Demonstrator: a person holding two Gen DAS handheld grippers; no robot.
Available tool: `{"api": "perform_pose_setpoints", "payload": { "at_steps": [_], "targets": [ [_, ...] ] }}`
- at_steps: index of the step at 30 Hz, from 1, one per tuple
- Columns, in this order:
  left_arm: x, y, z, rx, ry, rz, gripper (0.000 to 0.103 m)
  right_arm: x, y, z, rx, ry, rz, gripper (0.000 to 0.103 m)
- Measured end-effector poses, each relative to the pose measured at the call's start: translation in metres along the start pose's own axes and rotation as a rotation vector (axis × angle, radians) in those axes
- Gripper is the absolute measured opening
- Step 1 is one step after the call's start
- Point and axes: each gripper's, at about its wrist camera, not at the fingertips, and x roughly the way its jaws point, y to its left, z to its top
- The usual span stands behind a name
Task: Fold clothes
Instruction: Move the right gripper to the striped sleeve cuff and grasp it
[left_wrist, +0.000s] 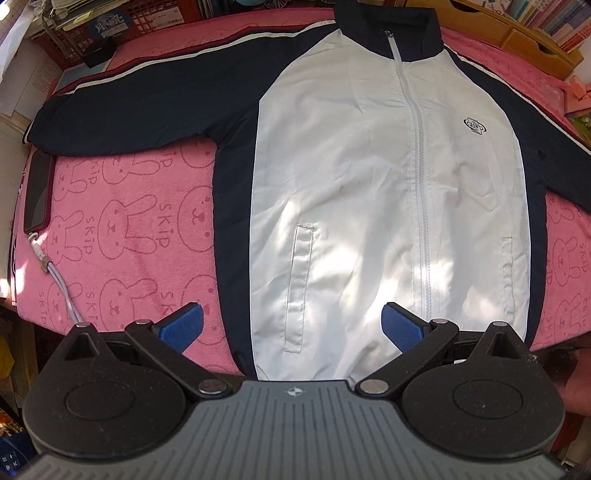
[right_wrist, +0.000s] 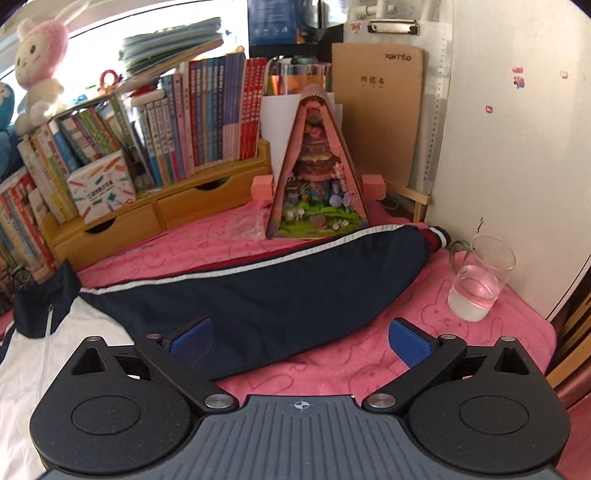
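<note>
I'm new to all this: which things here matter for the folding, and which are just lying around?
For the job: jacket, its sleeve, left tool, right tool.

Lying about: phone, glass of water, books, plush rabbit, pink towel.

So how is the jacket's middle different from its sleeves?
The middle is white with a zipper, two pockets and a small logo; the sleeves are dark navy with no pockets. The middle is one wide panel, while each sleeve is long, narrow and edged with a white stripe. Both lie flat on the pink towel and are the same thin fabric.
</note>
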Motion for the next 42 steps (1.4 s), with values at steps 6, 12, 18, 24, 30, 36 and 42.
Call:
{"api": "perform_pose_setpoints", "payload": {
  "at_steps": [6,12,18,24,30,36,42],
  "targets": [
    [0.010,-0.009,0.012,-0.202,0.071,-0.061,0.103,0.110,-0.029,0.035,0.093,0.000,-0.109,0.102],
    [0.016,-0.024,0.024,-0.246,0.117,-0.012,0.103,0.181,-0.037,0.053,0.053,0.088,-0.176,0.102],
    [0.021,-0.039,0.041,-0.258,0.132,0.016,0.103,0.212,-0.030,0.058,0.003,0.129,-0.203,0.102],
    [0.024,-0.055,0.061,-0.224,0.129,0.035,0.103,0.232,-0.027,0.063,-0.060,0.139,-0.240,0.082],
    [0.029,-0.064,0.076,-0.197,0.121,0.035,0.103,0.217,-0.019,0.077,-0.086,0.102,-0.258,0.003],
    [0.029,-0.064,0.081,-0.207,0.108,0.015,0.103,0.112,0.081,0.064,-0.447,-0.154,0.148,0.003],
    [0.019,-0.051,0.070,-0.259,0.097,-0.004,0.103,0.131,0.055,0.048,-0.066,0.015,-0.051,0.067]
  ]
}}
